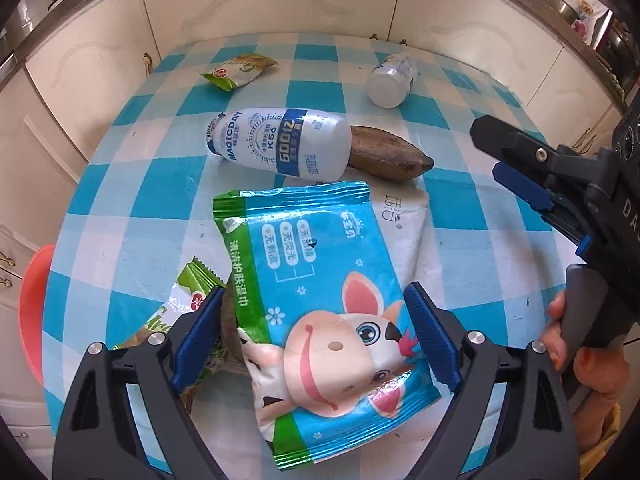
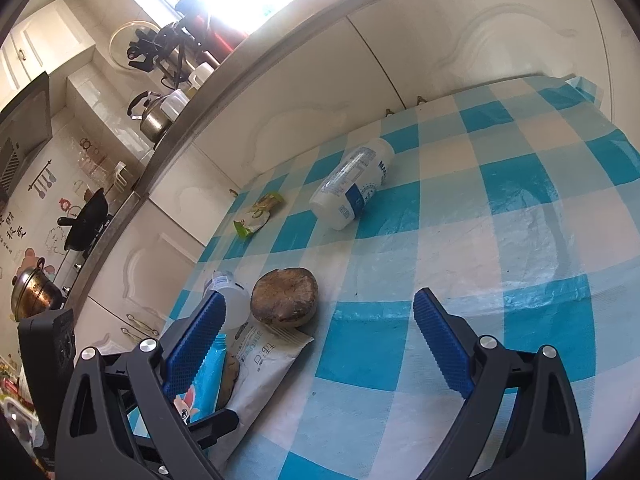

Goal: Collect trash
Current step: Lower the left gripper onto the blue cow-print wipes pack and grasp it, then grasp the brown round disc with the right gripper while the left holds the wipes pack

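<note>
A blue wet-wipe packet with a cartoon cow (image 1: 320,304) lies on the blue-checked table (image 1: 132,184). My left gripper (image 1: 316,334) is open, its fingers on either side of the packet's near end, not closed on it. Under it lie a white packet (image 1: 404,232) and a green wrapper (image 1: 188,304). Beyond are a white MAGICDAY bottle (image 1: 280,142), a brown banana (image 1: 388,156), a second bottle (image 1: 392,80) and a small green wrapper (image 1: 236,72). My right gripper (image 2: 320,340) is open and empty above the table, right of the banana (image 2: 285,298) and packets (image 2: 272,364).
White kitchen cabinets (image 1: 280,0) stand behind the table. A red stool (image 1: 34,308) sits at the table's left edge. A counter with pots and a kettle (image 2: 154,114) runs along the wall. The right half of the table (image 2: 500,240) is bare cloth.
</note>
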`<action>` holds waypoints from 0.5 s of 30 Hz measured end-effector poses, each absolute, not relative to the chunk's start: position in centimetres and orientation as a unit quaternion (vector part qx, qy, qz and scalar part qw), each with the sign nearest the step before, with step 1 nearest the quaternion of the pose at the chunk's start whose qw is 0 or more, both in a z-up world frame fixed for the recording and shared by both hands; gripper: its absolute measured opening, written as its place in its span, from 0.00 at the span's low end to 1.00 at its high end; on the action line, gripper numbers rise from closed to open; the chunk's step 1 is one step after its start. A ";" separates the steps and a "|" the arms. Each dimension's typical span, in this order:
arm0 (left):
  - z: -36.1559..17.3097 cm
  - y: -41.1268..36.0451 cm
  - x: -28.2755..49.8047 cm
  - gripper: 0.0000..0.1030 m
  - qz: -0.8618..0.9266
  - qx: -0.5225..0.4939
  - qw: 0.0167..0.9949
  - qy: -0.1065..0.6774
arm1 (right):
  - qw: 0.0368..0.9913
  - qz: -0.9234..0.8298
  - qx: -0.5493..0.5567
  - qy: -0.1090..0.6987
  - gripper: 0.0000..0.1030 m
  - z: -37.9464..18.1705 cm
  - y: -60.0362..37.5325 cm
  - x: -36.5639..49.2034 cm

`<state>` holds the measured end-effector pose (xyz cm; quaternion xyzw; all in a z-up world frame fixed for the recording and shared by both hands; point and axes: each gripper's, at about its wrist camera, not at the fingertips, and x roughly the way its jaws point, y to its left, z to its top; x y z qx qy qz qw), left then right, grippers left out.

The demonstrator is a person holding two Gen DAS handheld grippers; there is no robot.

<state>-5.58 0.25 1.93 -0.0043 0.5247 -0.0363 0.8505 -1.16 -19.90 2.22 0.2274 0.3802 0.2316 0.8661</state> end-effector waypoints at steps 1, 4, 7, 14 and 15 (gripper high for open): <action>2.0 0.2 -5.7 0.83 -0.036 -0.003 0.852 0.522 | 0.865 0.234 0.224 0.383 0.91 2.2 -19.7 -1.1; 2.5 0.8 -6.1 0.72 -0.030 -0.011 0.855 0.517 | 0.866 0.238 0.209 0.386 0.91 2.2 -19.0 -1.2; 2.6 1.7 -6.2 0.67 -0.034 -0.037 0.853 0.519 | 0.868 0.243 0.195 0.387 0.91 2.3 -18.3 -1.4; 3.0 3.4 -7.1 0.66 -0.042 -0.066 0.846 0.527 | 0.872 0.244 0.187 0.381 0.91 2.3 -18.1 -1.8; 3.2 3.9 -7.4 0.66 -0.040 -0.071 0.846 0.526 | 0.873 0.243 0.186 0.380 0.91 2.3 -18.1 -1.8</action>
